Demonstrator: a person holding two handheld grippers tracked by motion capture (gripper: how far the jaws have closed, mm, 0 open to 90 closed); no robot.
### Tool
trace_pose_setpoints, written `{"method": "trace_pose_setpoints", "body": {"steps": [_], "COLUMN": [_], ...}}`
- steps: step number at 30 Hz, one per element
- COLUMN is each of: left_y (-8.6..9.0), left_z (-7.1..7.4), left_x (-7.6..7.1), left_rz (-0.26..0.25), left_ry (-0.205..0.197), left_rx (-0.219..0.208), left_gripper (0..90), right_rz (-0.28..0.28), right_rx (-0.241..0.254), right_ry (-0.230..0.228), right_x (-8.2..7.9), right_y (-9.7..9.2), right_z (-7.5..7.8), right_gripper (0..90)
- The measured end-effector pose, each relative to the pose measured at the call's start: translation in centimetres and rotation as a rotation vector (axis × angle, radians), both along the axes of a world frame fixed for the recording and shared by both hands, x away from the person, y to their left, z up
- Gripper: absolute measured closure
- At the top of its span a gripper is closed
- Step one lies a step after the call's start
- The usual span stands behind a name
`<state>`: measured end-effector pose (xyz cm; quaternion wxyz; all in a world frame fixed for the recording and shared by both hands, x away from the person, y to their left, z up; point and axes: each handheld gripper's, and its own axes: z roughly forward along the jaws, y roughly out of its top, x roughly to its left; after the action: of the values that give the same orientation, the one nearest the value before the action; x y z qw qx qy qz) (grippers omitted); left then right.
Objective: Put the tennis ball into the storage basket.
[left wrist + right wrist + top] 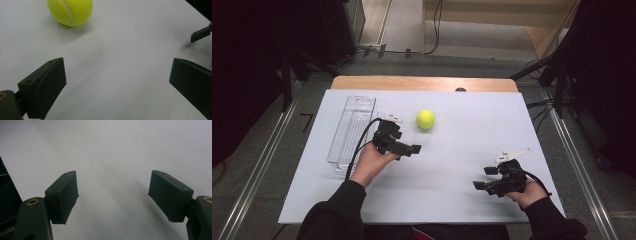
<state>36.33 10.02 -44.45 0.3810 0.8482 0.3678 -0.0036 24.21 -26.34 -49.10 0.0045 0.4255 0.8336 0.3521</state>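
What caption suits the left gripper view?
Open left gripper over the white table, a yellow tennis ball ahead.

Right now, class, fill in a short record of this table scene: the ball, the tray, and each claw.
ball: yellow tennis ball, on the white table, untouched
tray: clear plastic tray, at the table's left side
left claw: open, near the ball, not touching it
right claw: open, over bare table, holding nothing

We see a clear plastic tray point(352, 131) just left of the left tongs | white bench point(472, 125) beneath both tongs | we note cables on the floor point(412, 50) far beyond them
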Motion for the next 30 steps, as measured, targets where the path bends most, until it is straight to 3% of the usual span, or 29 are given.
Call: {"method": "trace_pose_setpoints", "body": {"steps": [10,30], "left_y": [-0.7,-2.9], "left_z": [0.3,1.9], "left_x": [1.0,4.7], "left_rz": [-0.009,-0.029], "left_ry": [-0.005,-0.006], "left_rx": [0.012,0.041], "left_gripper": [1.1,1.1], "right_rz": [0.011,0.005], "right_rx": [-0.010,-0.013], "right_ry": [0.003,-0.002], "right_x": [-0.1,-0.4], "right_y": [0.2,0.0], "right_z": [0.0,-0.1], "right_gripper": [21.6,21.7]}}
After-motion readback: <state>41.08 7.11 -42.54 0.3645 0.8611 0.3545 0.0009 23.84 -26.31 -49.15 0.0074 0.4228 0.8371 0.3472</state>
